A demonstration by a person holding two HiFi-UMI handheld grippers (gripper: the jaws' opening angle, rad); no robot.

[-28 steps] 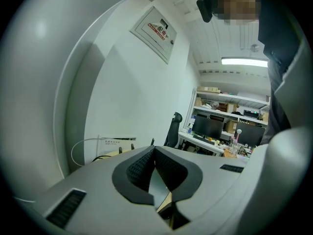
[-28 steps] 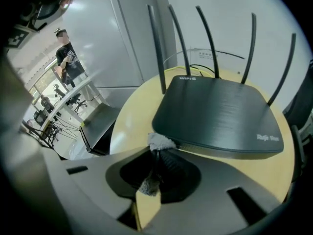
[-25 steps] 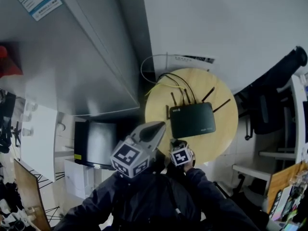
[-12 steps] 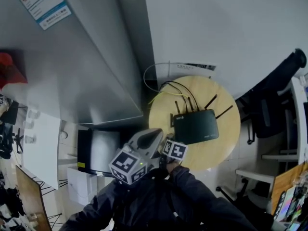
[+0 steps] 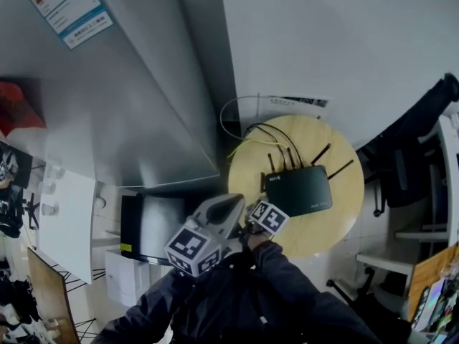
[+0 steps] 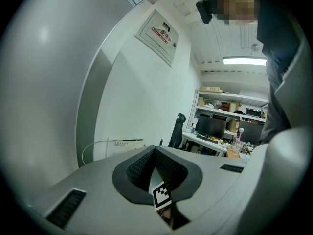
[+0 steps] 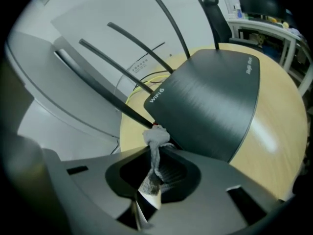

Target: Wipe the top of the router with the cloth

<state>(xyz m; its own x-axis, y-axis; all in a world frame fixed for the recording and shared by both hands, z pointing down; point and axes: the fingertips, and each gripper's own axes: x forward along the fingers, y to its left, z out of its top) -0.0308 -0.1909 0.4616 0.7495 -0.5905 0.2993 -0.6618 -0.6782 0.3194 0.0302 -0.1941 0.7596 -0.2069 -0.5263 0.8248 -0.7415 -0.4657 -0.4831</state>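
A black router [image 5: 299, 190] with several thin antennas lies on a round wooden table [image 5: 344, 206]. In the right gripper view the router [image 7: 210, 99] fills the middle. My right gripper [image 7: 155, 153] is shut on a small grey-white cloth [image 7: 156, 137], and the bunched end of the cloth sits at the router's near left corner by an antenna base. From the head view the right gripper [image 5: 265, 208] hovers at the table's left edge beside the router. My left gripper [image 5: 235, 202] is close on its left, off the table. That left gripper [image 6: 153, 149] is shut, holds nothing, and points at the white wall.
A tall grey cabinet [image 5: 122, 99] stands left of the table, with a dark box [image 5: 147, 228] low beside it. Yellow and black cables [image 5: 251, 136] and a white device [image 5: 294, 104] lie behind the router. A black office chair [image 5: 409, 149] and white shelving [image 5: 445, 192] are on the right.
My right gripper has moved up and closer to the router's near left corner with the cloth. The left gripper stays beside it. The head view has shifted slightly.
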